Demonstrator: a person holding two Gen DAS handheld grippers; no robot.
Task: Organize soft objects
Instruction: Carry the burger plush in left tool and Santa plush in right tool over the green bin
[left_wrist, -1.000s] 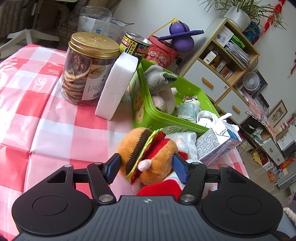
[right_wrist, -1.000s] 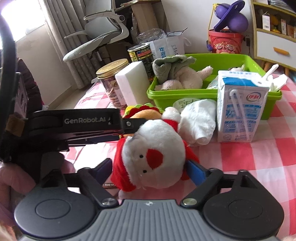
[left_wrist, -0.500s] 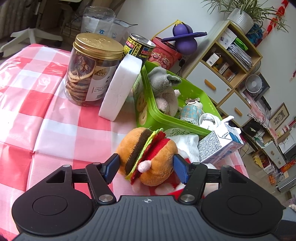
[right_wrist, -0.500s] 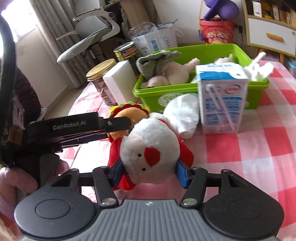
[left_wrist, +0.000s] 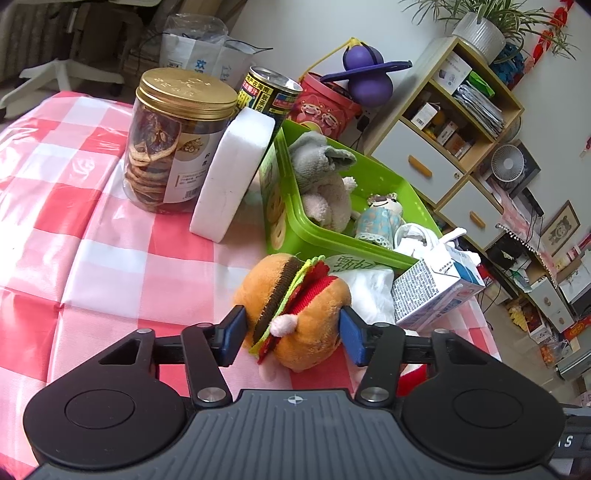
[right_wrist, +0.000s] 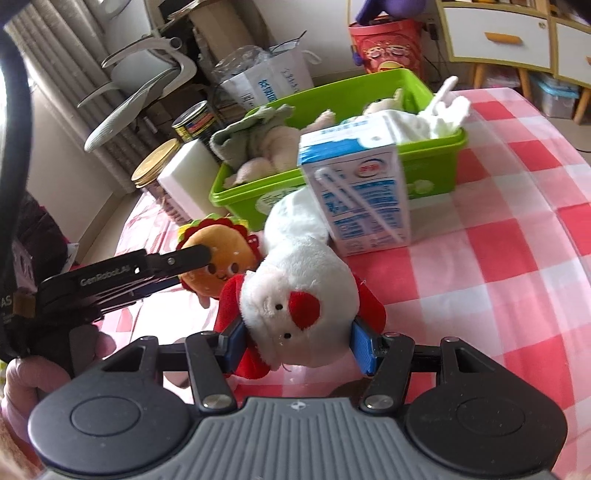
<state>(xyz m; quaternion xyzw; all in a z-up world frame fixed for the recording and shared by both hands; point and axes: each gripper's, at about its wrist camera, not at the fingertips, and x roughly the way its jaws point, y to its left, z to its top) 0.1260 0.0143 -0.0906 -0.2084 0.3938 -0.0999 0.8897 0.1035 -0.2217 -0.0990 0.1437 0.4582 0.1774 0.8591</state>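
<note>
Two plush toys (left_wrist: 295, 310) (right_wrist: 299, 306), one per hand-held gripper (left_wrist: 291, 334) (right_wrist: 297, 343).

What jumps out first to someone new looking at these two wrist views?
The white plush with the red nose, squeezed between the right gripper fingers above the checked tablecloth. Beside it, the left gripper is closing around a hamburger plush. Behind both stands a green bin already holding soft toys, a milk carton in front.

Burger plush (left_wrist: 295, 306) between closing jaws
</note>
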